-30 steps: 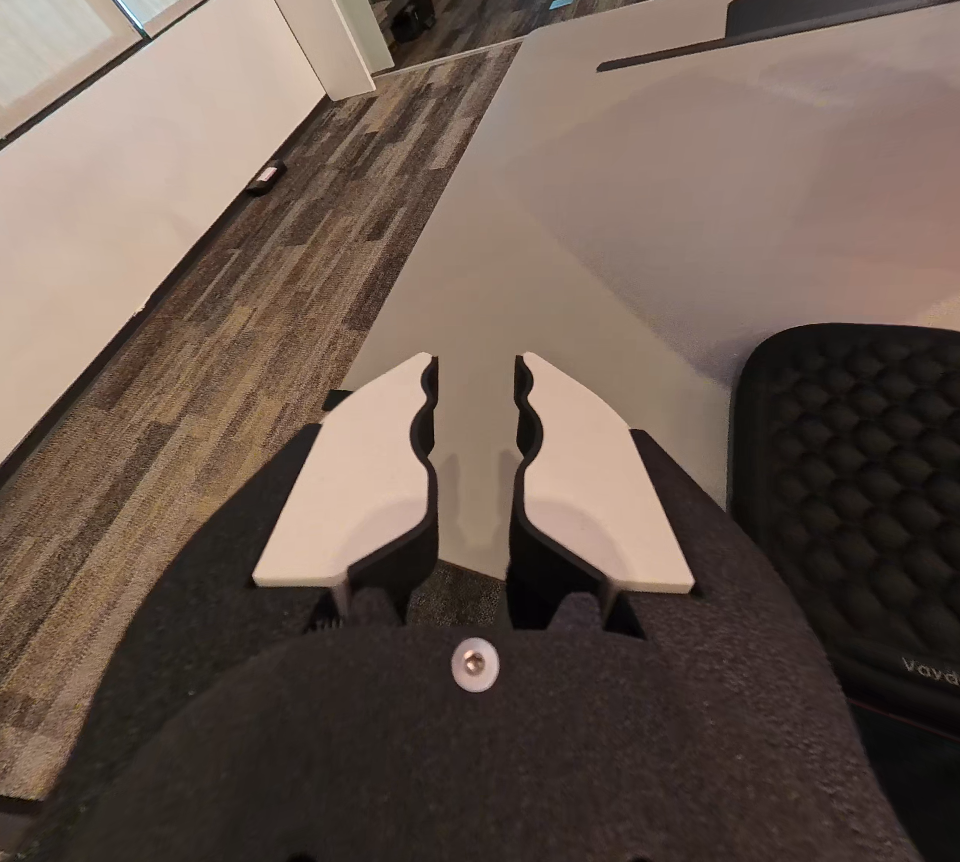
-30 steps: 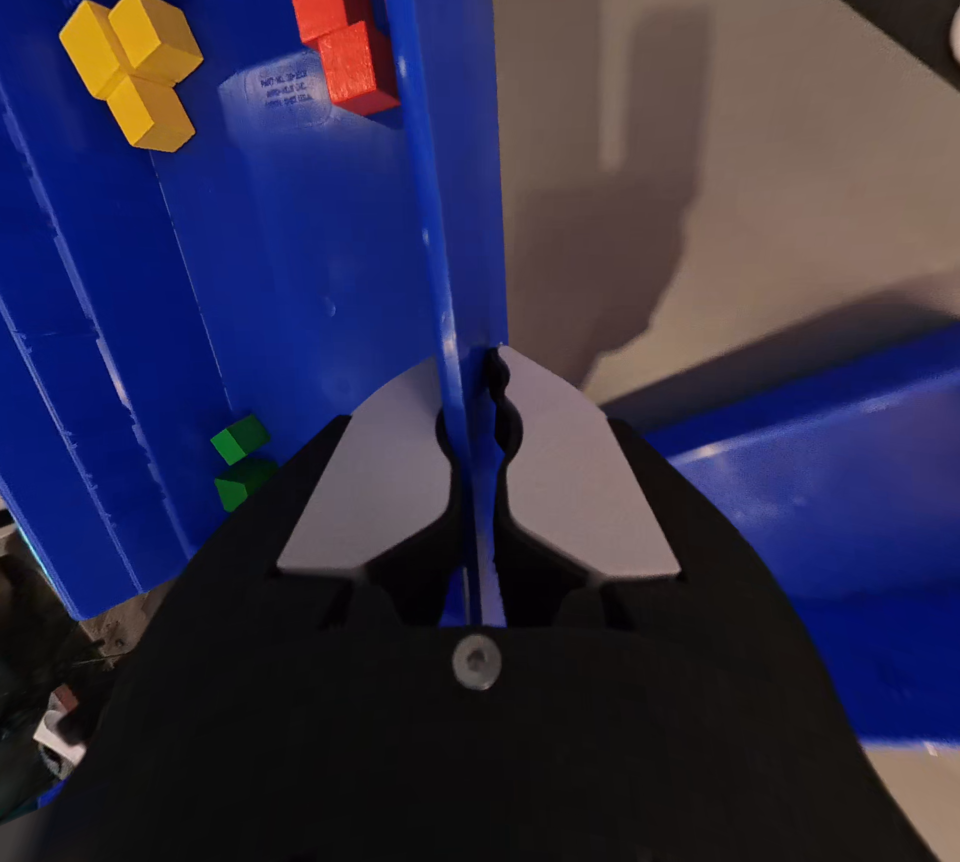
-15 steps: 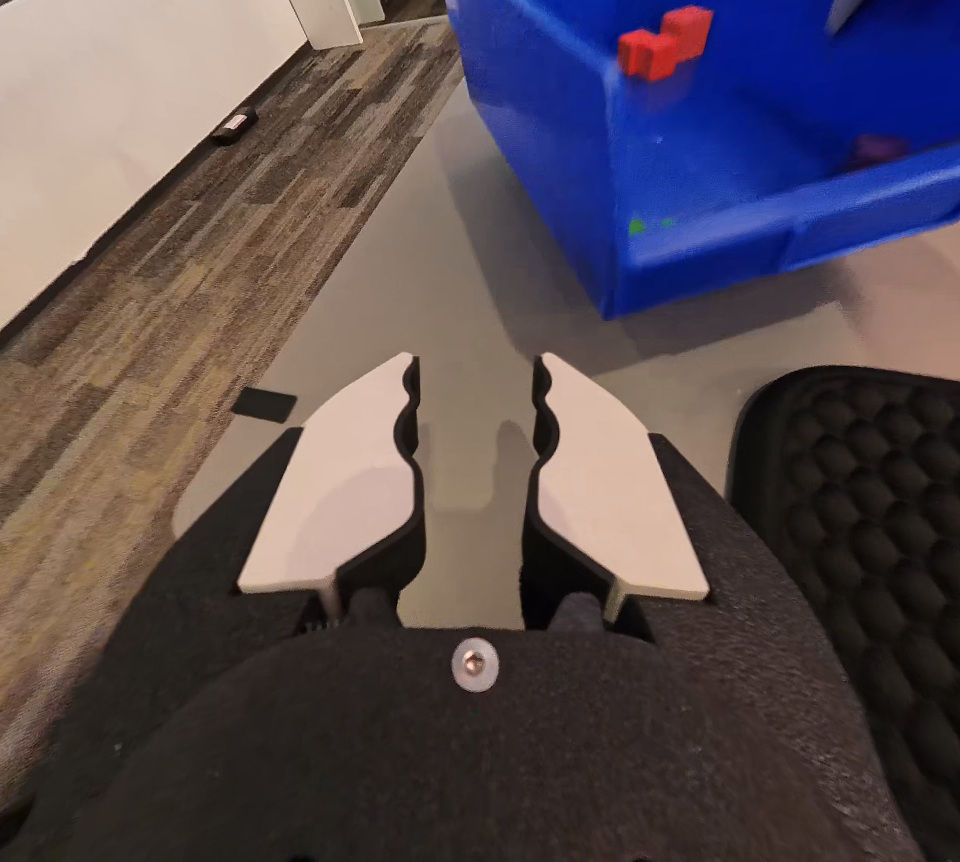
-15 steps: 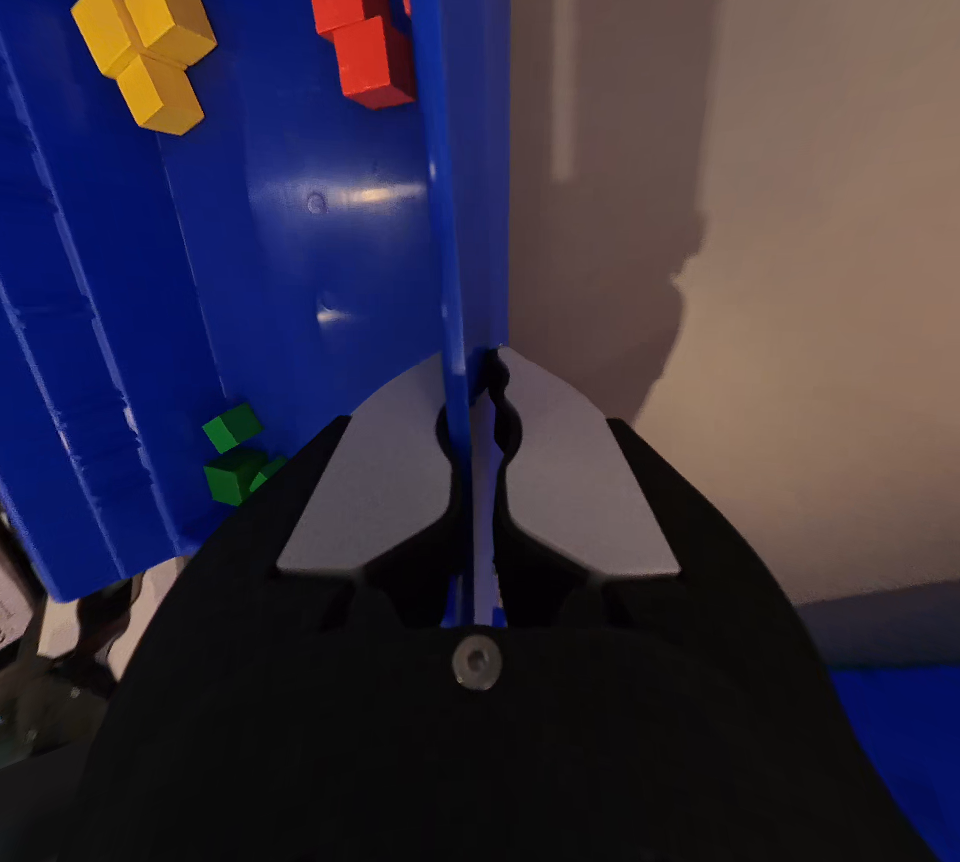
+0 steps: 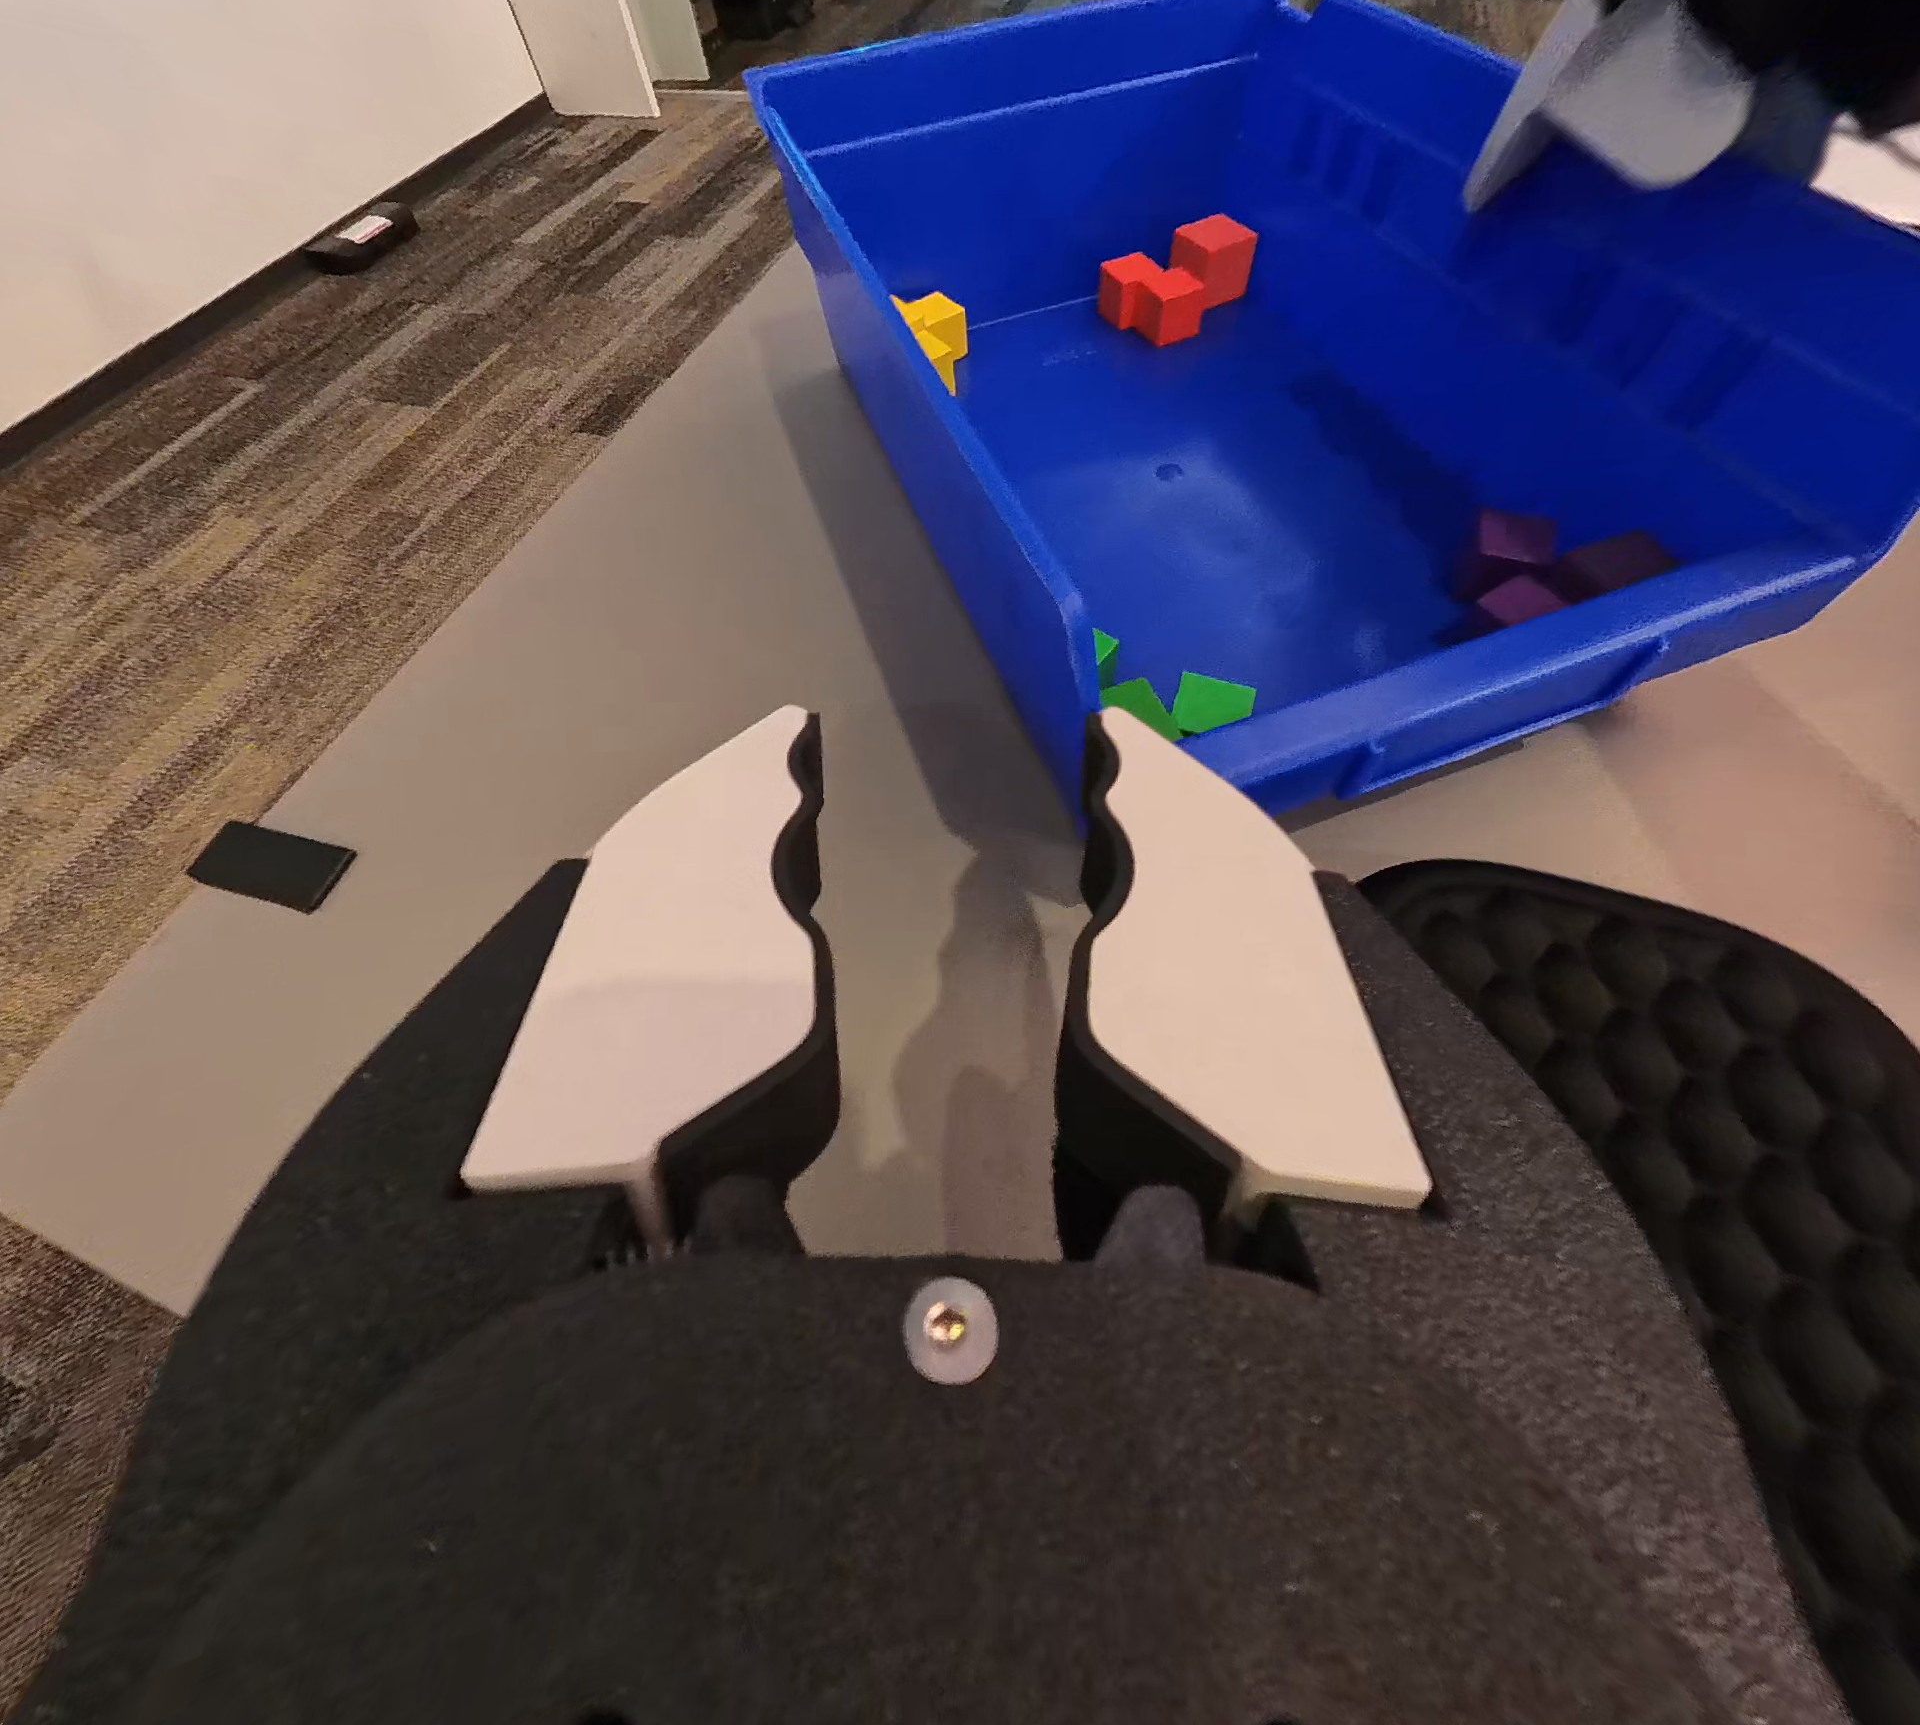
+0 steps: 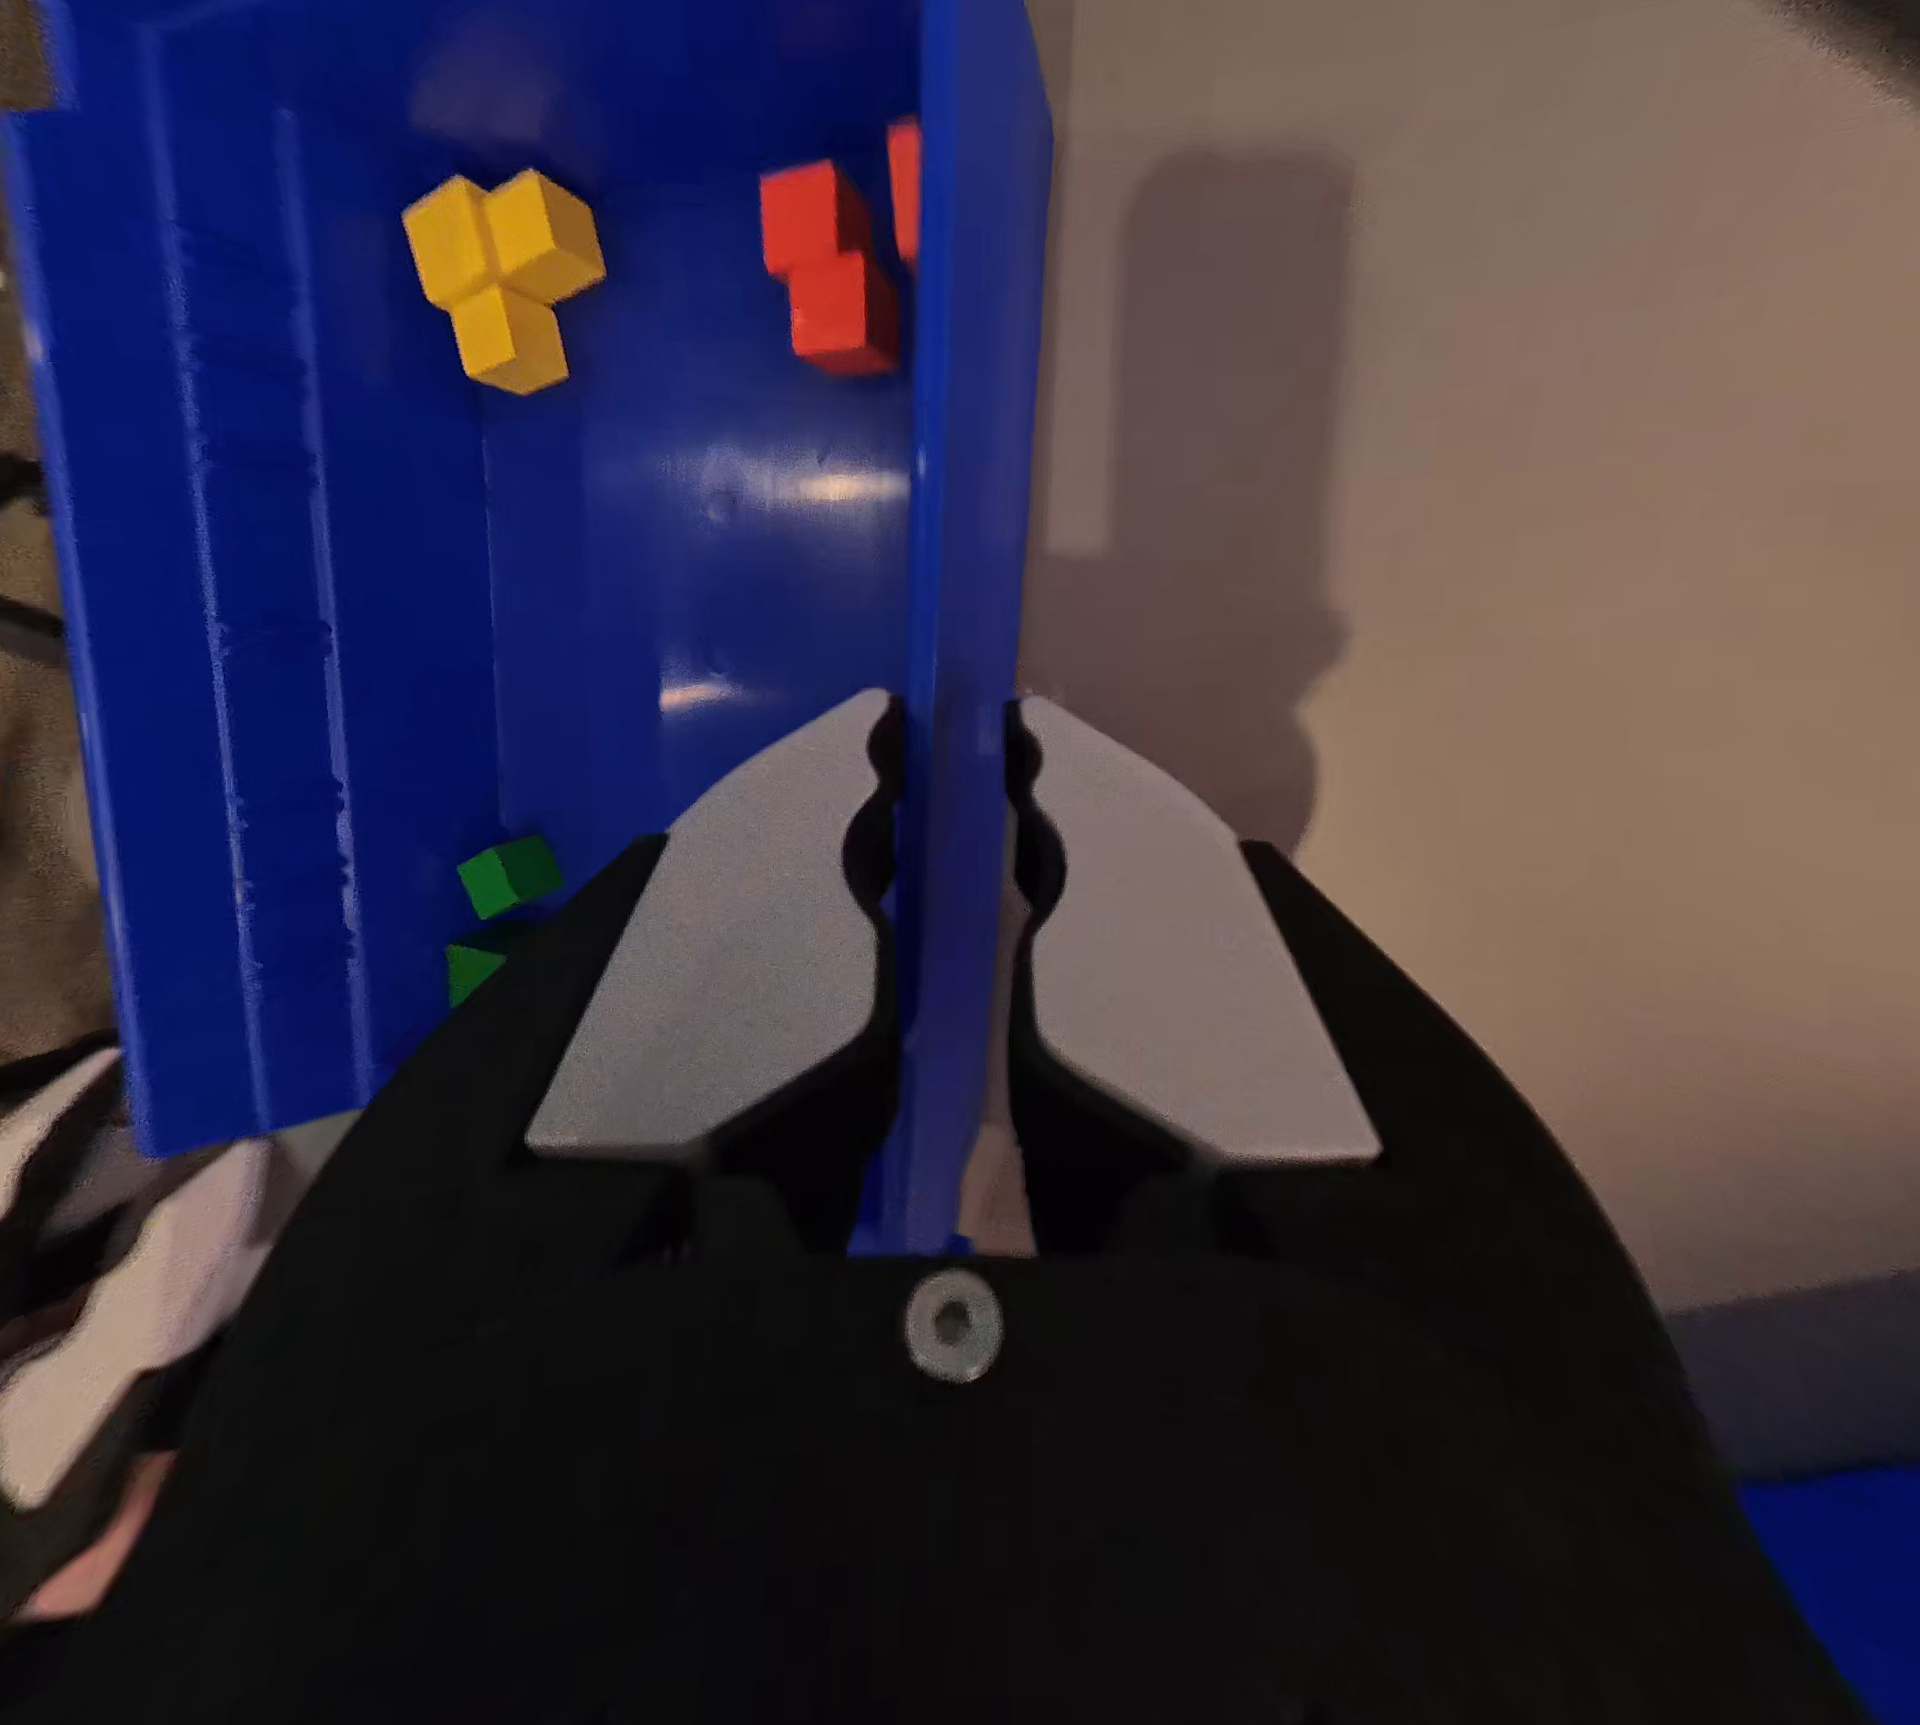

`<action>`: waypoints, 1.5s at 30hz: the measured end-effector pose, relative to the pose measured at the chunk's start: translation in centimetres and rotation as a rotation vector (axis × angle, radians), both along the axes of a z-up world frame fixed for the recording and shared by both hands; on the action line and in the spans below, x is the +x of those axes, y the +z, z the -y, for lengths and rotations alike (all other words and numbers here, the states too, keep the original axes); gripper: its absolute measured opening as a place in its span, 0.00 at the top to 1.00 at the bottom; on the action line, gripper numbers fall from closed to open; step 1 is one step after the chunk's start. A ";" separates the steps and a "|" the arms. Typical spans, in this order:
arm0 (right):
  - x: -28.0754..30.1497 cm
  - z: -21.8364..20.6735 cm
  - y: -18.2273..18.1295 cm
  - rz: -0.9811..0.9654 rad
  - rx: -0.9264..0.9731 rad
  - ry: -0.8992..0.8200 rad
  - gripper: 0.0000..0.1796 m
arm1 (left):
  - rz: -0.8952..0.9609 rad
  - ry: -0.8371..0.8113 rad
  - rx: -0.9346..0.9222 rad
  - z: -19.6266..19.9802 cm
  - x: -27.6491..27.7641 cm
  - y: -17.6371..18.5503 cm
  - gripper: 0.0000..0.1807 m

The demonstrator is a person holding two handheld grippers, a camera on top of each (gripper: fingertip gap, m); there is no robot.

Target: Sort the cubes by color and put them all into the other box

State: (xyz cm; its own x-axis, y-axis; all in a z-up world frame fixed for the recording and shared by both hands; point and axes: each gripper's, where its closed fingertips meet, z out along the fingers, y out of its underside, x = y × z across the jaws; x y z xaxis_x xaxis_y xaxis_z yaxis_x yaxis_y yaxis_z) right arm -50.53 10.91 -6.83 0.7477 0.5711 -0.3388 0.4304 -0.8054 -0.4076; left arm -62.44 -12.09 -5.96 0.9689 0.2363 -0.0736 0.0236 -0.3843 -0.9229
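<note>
The blue box [image 5: 1039,532] sits on the grey table [image 5: 623,636], just ahead and to the right of the left gripper [image 5: 951,740]. That gripper is empty, its jaws parted to a middling gap over bare table; its right finger [image 5: 1195,948] ends just beside the box's near corner.

The right gripper [image 6: 951,719] straddles one long wall of the box, one finger inside and one outside. Its jaws are narrow, with a slim gap showing on the outer side, so they appear not to pinch the wall. In the left wrist view the same gripper shows at the top right, over the box's far wall.

Inside the box the cubes lie grouped by colour, one group per corner: red cubes [image 5: 1179,278] and yellow cubes [image 5: 935,330] at the far end, green cubes [image 5: 1174,699] at the near corner closest to the left gripper, and purple cubes [image 5: 1538,569] at the other near corner. A black cushion [image 5: 1662,1052] lies right of the left gripper.
</note>
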 end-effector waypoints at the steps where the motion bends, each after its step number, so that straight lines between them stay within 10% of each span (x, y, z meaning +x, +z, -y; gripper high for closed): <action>1: 0.5 -0.6 1.5 -0.003 0.086 0.017 0.89 | 0.005 0.003 -0.001 -0.2 0.0 0.0 0.74; 10: 8.8 2.6 11.1 0.239 0.757 0.253 0.77 | 0.055 0.031 0.011 -1.9 0.4 1.0 0.69; 24: 23.5 8.7 18.0 0.367 1.281 0.058 0.81 | -0.059 0.097 -0.112 -6.6 0.0 -0.8 0.75; 45: 32.1 8.1 16.2 0.285 1.151 0.001 0.79 | -0.279 -0.086 -0.300 -9.1 -11.0 -0.5 0.89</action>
